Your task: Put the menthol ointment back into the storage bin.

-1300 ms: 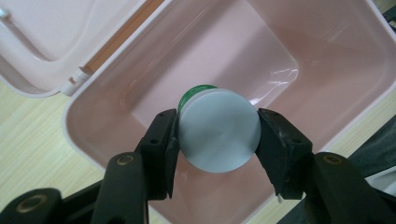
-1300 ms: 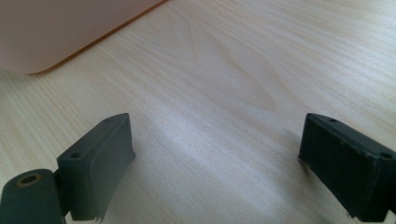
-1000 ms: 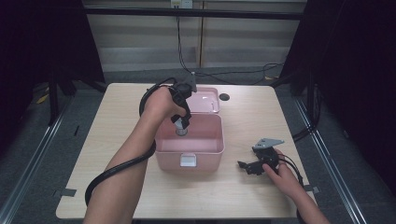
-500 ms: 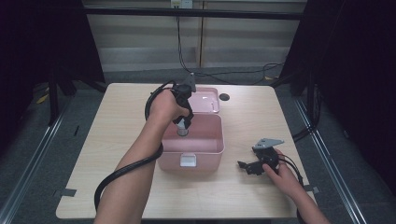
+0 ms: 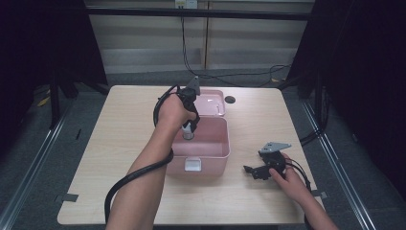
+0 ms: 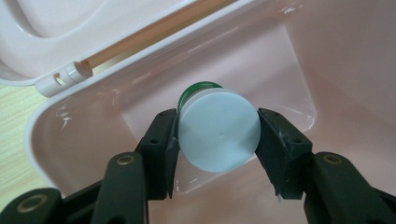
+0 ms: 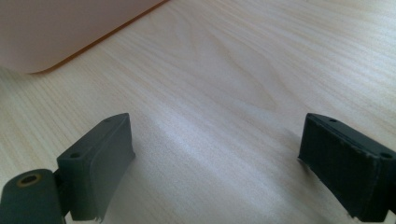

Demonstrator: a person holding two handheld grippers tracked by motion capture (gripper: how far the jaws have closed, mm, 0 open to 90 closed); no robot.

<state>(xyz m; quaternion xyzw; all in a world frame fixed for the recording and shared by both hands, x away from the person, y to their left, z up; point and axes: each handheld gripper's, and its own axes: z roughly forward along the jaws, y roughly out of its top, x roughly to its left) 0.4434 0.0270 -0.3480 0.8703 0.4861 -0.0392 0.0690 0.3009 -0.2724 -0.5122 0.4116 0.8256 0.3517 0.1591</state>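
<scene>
A pink plastic box (image 5: 225, 143) stands open mid-table, its lid (image 5: 213, 103) folded back behind it. My left gripper (image 5: 188, 132) points down into the box and is shut on a small bottle (image 5: 188, 133) with a white cap (image 6: 219, 130) and a green body (image 6: 191, 91). Both pads press the cap's sides, and the bottle hangs above the box floor (image 6: 299, 84). My right gripper (image 5: 251, 171) rests low on the table to the right of the box, jaws wide open with bare wood between them (image 7: 215, 158).
The box has a white latch (image 5: 193, 164) on its front wall. A small dark round spot (image 5: 230, 99) lies on the table behind the lid. Cables run across the floor beyond the table's far edge. A corner of the box (image 7: 70, 32) shows in the right gripper view.
My left hand has shifted slightly over the box with the bottle still gripped. The right hand and its gripper stay where they were.
</scene>
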